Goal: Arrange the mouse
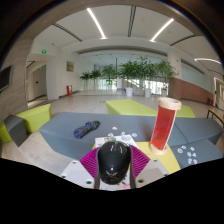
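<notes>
Between my fingers (113, 170), the black mouse (114, 160) sits pinched on both sides; I should lower it level onto the grey table (65, 127).

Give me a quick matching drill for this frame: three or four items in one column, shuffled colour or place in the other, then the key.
Items:
1. mouse
2. tall cup
3. bundled cable
4. potted plants

Descriptions:
A. red and translucent, standing upright on the grey table
B. green, far back in the hall
C. black, between the pink pads of the gripper
D. dark, lying on the table beyond the gripper's fingers, off to one side

Pairs: 1-C, 2-A, 3-D, 4-B
</notes>
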